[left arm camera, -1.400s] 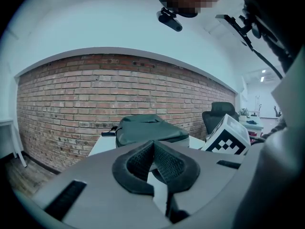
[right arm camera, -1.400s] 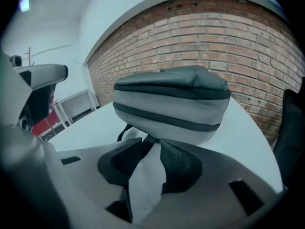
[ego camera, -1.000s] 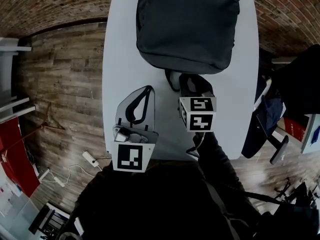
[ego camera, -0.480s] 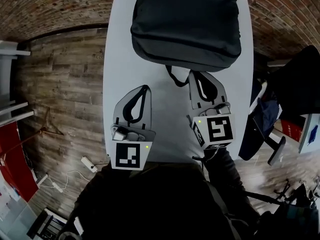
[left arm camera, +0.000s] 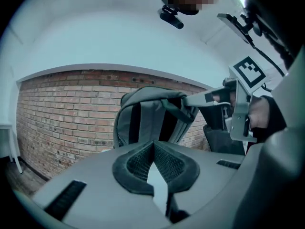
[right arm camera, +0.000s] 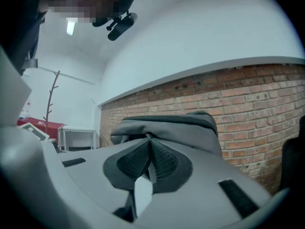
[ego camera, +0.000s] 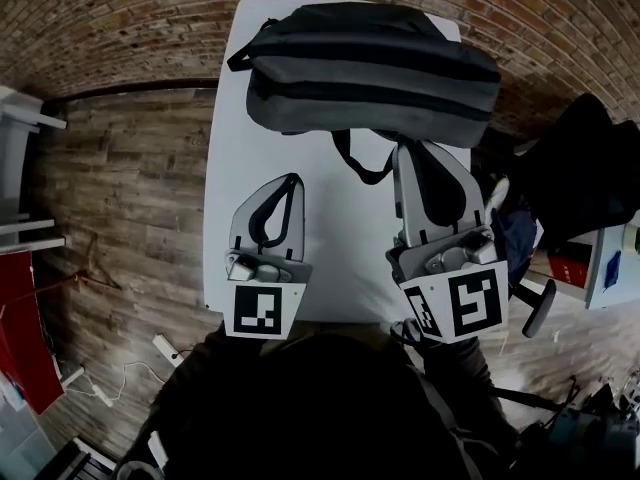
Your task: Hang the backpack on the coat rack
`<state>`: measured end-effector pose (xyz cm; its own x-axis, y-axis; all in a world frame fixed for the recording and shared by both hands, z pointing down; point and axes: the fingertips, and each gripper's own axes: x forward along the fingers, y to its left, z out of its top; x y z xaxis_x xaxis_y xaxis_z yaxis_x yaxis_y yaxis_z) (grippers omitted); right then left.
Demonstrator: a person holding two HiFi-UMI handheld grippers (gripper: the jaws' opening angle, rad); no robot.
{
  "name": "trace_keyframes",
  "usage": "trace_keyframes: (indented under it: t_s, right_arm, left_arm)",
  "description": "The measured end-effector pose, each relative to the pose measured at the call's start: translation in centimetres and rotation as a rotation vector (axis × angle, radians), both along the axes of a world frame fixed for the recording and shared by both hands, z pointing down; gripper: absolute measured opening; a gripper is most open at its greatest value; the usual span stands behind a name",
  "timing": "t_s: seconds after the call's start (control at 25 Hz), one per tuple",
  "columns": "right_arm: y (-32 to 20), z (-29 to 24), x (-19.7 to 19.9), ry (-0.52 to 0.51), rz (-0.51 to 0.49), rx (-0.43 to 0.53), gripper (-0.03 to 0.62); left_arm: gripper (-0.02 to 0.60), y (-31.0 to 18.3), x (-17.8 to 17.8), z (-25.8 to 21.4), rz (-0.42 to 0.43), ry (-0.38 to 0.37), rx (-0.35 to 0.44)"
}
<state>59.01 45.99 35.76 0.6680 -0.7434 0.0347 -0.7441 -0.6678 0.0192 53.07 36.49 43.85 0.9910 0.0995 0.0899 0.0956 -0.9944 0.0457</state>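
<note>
Right tongs (ego camera: 411, 151) on backpack (ego camera: 370, 68), near table (ego camera: 232, 168) edge

Hand-held gripper (right arm camera: 148, 139) — jaws just closed — pinches backpack (right arm camera: 190, 128).

One backpack (ego camera: 370, 68), one table (ego camera: 265, 148), two hand-held grippers (ego camera: 296, 178) (ego camera: 412, 148)

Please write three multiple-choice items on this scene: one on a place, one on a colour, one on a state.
1. Where at the table is the backpack? A the near end; B the far end; C underneath.
2. The table's colour? A white; B black; C green.
3. The right gripper's jaws? A wide apart; B shut on the backpack's strap; C out of view.
Key: B, the head view shows it by the brick wall; A, its bare top is white; B, the jaws pinch the strap.
</note>
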Motion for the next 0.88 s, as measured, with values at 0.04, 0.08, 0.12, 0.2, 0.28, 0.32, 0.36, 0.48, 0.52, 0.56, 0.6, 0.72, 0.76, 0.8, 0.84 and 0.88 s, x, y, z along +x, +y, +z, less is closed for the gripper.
trace_keyframes:
  t_s: [0.04, 0.08, 0.12, 0.2, 0.28, 0.32, 0.36, 0.48, 0.52, 0.56, 0.6, 0.72, 0.76, 0.8, 0.84, 0.88]
  right_arm:
    - [0.4, -1.8, -0.5, 0.021, -0.008, 0.013, 0.018]
    - [0.8, -3.7, -1.0, 0.04, -0.017, 0.027, 0.018]
    - [1.0, -5.5, -1.5, 0.059, -0.029, 0.04, 0.018]
    - [1.3, -8.8, -2.5, 0.094, -0.057, 0.06, 0.018]
    - [1.2, -11.3, -3.1, 0.117, -0.09, 0.074, 0.02]
    - [1.2, -12.1, -3.2, 0.122, -0.106, 0.08, 0.02]
    - [1.2, -12.5, -3.3, 0.122, -0.119, 0.086, 0.02]
    - [1.3, -12.4, -3.4, 0.097, -0.145, 0.109, 0.02]
    - [1.3, -12.2, -3.5, 0.09, -0.148, 0.114, 0.02]
    - [1.4, -12.0, -3.5, 0.087, -0.149, 0.118, 0.02]
    - [1.4, -11.9, -3.6, 0.086, -0.149, 0.12, 0.02]
    - [1.5, -11.7, -3.7, 0.083, -0.158, 0.121, 0.02]
    - [1.5, -11.6, -3.8, 0.083, -0.164, 0.123, 0.02]
    - [1.6, -11.6, -4.0, 0.085, -0.169, 0.125, 0.02]
    - [1.7, -11.6, -4.2, 0.088, -0.174, 0.127, 0.02]
    - [1.7, -11.6, -4.4, 0.09, -0.179, 0.13, 0.02]
  left_arm:
    - [0.009, 0.4, -0.4, -1.0, -0.003, 0.016, 0.001]
    - [0.009, 0.8, -0.7, -2.2, -0.007, 0.034, 0.002]
    - [0.009, 1.2, -1.1, -3.3, -0.011, 0.053, 0.002]
    - [0.009, 1.8, -1.8, -5.7, -0.026, 0.091, 0.003]
    - [0.009, 2.1, -2.5, -7.8, -0.049, 0.128, 0.009]
    - [0.009, 2.2, -2.9, -8.6, -0.063, 0.143, 0.012]
    - [0.009, 2.2, -3.3, -9.3, -0.077, 0.156, 0.016]
    - [0.009, 1.9, -4.7, -9.9, -0.112, 0.169, 0.023]
    - [0.009, 1.7, -5.1, -9.9, -0.119, 0.168, 0.017]
    - [0.009, 1.4, -5.5, -9.9, -0.125, 0.17, 0.006]
    - [0.011, 1.1, -5.8, -10.2, -0.131, 0.173, -0.011]
    - [0.011, -0.3, -6.8, -11.6, -0.143, 0.207, -0.043]
    - [0.011, -0.5, -6.9, -12.1, -0.132, 0.219, -0.03]
    - [0.012, -0.5, -6.8, -12.4, -0.113, 0.222, -0.017]
    - [0.026, -0.3, -6.5, -12.6, -0.089, 0.214, -0.01]
    - [0.088, 0.0, -6.1, -12.6, -0.067, 0.198, -0.008]
